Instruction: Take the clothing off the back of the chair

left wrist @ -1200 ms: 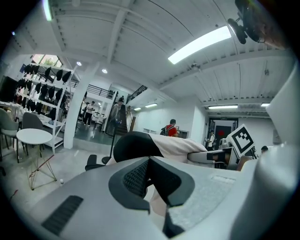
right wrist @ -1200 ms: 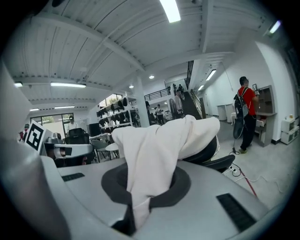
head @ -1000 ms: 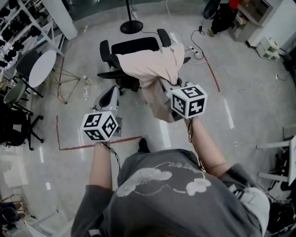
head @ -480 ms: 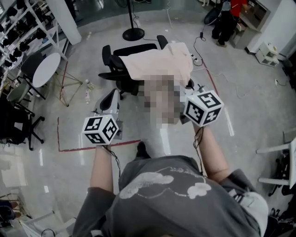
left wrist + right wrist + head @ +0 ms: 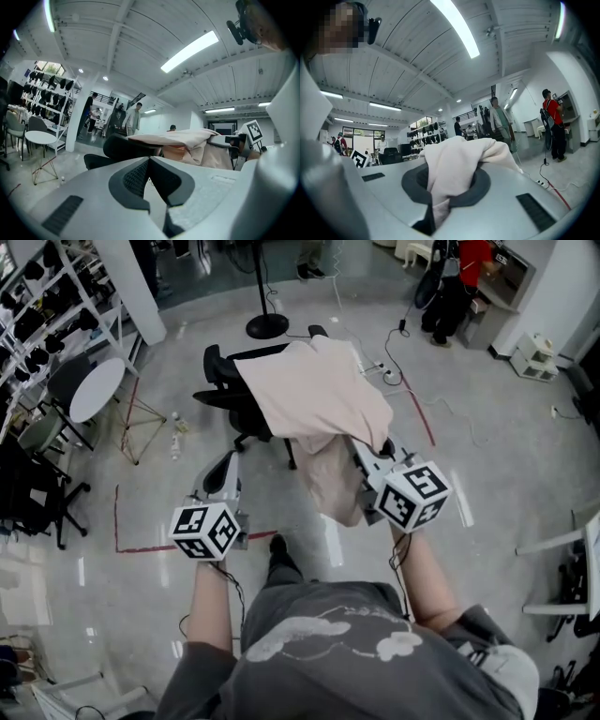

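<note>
A black office chair (image 5: 223, 381) stands ahead of me. Pale pink clothing (image 5: 314, 395) stretches from over the chair toward me, and one end hangs down below my right gripper (image 5: 372, 454). That gripper is shut on a bunched fold of the clothing (image 5: 459, 161), which fills the space between its jaws (image 5: 440, 187). My left gripper (image 5: 223, 479) hangs lower left of the chair, shut, with nothing in it. In the left gripper view its tips (image 5: 149, 160) meet, and the chair (image 5: 123, 146) and the clothing (image 5: 187, 139) lie beyond them.
A round white table (image 5: 94, 390) and racks of dark gear (image 5: 42, 306) stand at the left. A lamp-stand base (image 5: 267, 326) sits behind the chair. Cables (image 5: 412, 343), red floor tape (image 5: 169, 538) and people (image 5: 450, 282) at the back are also in view.
My right gripper has drawn back toward me and to the right with the clothing, which now stretches out away from the chair. The left gripper has come back a little too.
</note>
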Demonstrator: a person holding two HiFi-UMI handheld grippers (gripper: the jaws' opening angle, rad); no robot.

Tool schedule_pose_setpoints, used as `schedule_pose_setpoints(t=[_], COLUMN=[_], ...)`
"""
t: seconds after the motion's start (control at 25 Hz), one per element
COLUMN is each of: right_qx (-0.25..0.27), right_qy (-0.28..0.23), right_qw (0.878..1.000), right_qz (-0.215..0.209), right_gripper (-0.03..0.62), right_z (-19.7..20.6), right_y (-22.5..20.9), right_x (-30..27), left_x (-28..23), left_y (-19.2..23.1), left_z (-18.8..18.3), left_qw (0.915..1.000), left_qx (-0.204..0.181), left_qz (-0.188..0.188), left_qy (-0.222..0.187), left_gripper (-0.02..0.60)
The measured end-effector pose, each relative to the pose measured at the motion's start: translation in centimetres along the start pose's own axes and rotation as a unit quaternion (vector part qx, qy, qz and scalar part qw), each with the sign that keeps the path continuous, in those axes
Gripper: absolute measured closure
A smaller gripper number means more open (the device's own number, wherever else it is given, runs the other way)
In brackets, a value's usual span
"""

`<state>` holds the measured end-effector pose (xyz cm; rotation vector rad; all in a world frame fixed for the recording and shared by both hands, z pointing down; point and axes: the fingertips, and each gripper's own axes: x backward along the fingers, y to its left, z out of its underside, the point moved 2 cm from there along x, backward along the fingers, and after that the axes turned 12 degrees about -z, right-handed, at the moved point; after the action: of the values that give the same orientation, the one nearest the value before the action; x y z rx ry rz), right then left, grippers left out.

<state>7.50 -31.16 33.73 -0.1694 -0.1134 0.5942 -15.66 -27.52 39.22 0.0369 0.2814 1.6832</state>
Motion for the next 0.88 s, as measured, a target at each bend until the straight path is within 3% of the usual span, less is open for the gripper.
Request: schedule_pose_setpoints(t=[0.44, 0.88], right_qx=[-0.037, -0.043], right_qy=[0.012, 0.024], right_qw=[0.999, 0.999], right_qz=[0.005, 0.007], right_gripper=[0.579, 0.579], right_z=[3.9, 6.7], right_y=[1.9, 6.1], right_x=[5.3, 5.8], left_x=[4.7, 9.9], left_y=[-3.3, -2.3], left_z=[2.5, 4.3], left_qw=[0.9998, 0.9997], left_qx=[-0.009, 0.008], left_qz=[0.006, 0.013], left_qy=[0.014, 0.021], left_gripper=[0.583, 0.581])
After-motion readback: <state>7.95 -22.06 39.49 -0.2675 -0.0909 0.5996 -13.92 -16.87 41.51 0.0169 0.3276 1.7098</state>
